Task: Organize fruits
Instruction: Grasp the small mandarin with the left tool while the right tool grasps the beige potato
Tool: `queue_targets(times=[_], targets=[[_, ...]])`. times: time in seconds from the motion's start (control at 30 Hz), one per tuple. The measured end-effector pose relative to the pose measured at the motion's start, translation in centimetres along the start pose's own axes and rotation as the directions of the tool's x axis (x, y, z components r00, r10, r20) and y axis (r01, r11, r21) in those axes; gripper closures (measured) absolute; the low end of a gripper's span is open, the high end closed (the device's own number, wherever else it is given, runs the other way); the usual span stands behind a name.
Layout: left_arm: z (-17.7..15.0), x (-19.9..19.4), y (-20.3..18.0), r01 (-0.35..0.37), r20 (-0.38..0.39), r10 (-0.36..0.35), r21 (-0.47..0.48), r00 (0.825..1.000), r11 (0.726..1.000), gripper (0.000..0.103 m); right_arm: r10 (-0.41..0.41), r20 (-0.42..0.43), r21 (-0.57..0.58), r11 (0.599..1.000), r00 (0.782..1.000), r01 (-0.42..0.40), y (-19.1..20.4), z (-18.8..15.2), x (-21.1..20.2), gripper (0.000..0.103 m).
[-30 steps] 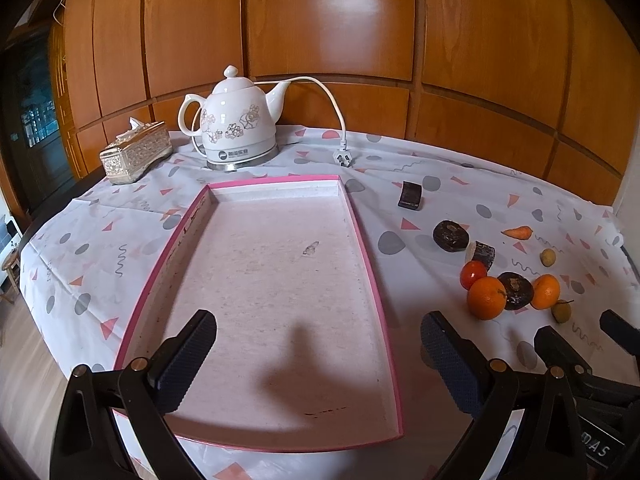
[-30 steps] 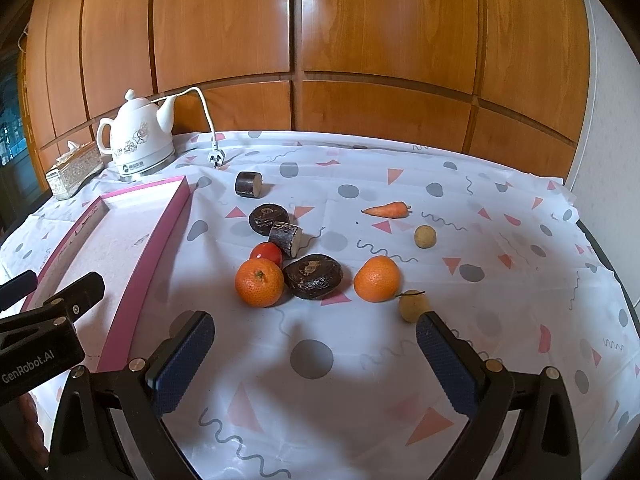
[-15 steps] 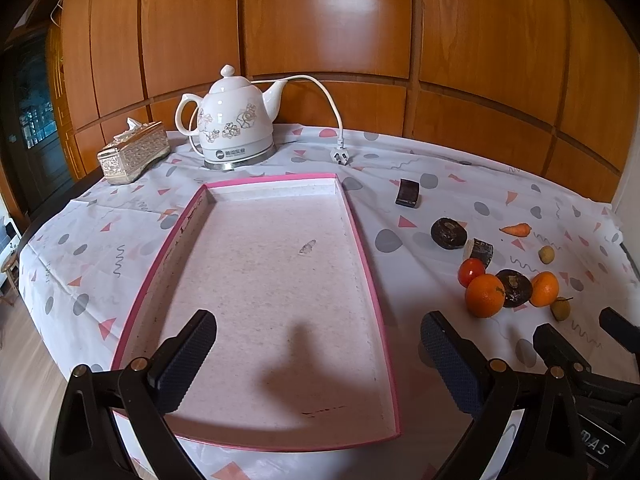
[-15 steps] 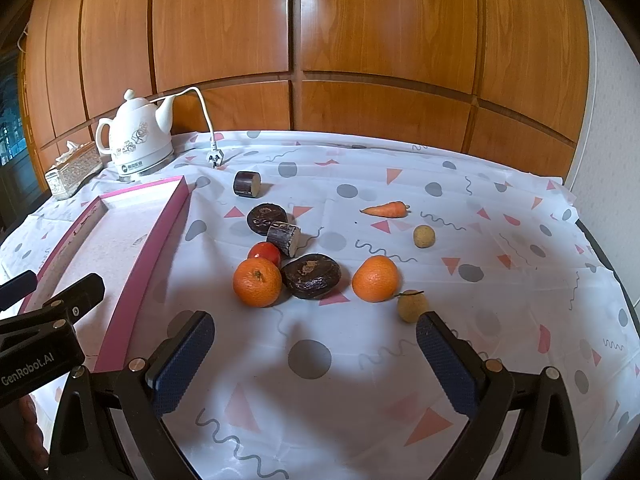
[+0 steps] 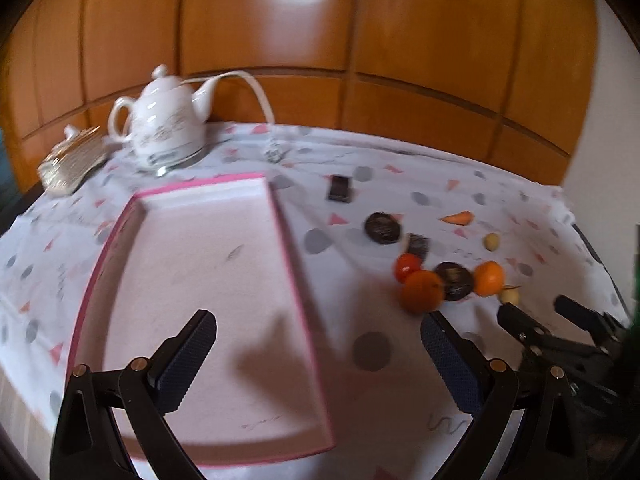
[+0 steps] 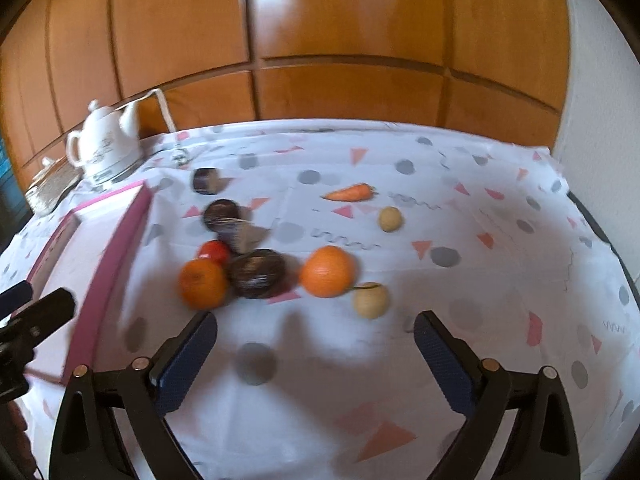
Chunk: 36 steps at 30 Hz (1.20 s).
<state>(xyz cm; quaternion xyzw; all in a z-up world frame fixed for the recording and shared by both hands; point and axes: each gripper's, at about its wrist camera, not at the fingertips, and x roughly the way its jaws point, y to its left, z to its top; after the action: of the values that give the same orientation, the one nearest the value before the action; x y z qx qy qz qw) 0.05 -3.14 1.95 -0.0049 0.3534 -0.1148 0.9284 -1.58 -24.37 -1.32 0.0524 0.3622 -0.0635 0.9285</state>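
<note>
Fruits lie in a cluster on the patterned tablecloth: two oranges [image 6: 202, 283] [image 6: 328, 271], a red tomato [image 6: 215, 251], a dark round fruit [image 6: 257, 273], a pale round fruit [image 6: 371, 299], a small yellowish fruit [image 6: 391, 219] and a carrot [image 6: 350, 192]. My right gripper [image 6: 315, 338] hovers just in front of them; its jaws are closing slightly, with nothing between them. The empty pink-rimmed tray [image 5: 300, 292] lies left of the fruits. My left gripper [image 5: 318, 340] stands open over the tray's right rim, holding nothing. The same cluster [image 5: 422, 290] shows in the left wrist view.
A white kettle [image 5: 168, 124] with cord and plug stands at the back left, next to a gold tissue box [image 5: 74, 160]. Dark cylindrical pieces [image 6: 206, 180] [image 6: 222, 214] lie behind the fruits. Wood panelling backs the table; a white wall [image 6: 600, 92] is at right.
Both views have gone blurry. The right gripper has moved closer to the fruit cluster. The left wrist view has swung to the right, so the tray sits further left in it.
</note>
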Motion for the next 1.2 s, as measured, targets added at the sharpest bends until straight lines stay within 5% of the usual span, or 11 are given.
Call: queue_targets(times=[0.17,0.37,0.7,0.87,1.2], targets=[[1.0,1.1,-1.8,0.029,-0.022,-0.028,0.07,0.999,0.997,0.0,-0.018,-0.023,0.04,0.999,1.0,0.019,-2.4,0.1,1.3,0.014],[1.5,2.7,-3.4,0.086,-0.073,-0.08,0.092,0.994,0.992,0.008,0.017,-0.03,0.034,0.999,0.999,-0.016,-3.5,0.5,2.7,0.034],[1.7,4.8,-5.4,0.17,-0.127,-0.158,0.097,0.979,0.981,0.018,0.069,-0.05,0.034,0.997,0.996,-0.067,-4.2,0.2,3.9,0.036],[1.9,6.1,-6.3,0.193,-0.159,-0.176,0.097,0.971,0.976,0.029,0.058,-0.07,0.034,0.998,0.996,-0.056,-4.5,0.1,5.1,0.064],[1.8,9.5,-7.1,0.184,-0.209,-0.165,0.075,0.964,0.98,0.039,0.07,-0.056,0.018,0.997,0.996,-0.069,-4.8,0.1,5.8,0.075]])
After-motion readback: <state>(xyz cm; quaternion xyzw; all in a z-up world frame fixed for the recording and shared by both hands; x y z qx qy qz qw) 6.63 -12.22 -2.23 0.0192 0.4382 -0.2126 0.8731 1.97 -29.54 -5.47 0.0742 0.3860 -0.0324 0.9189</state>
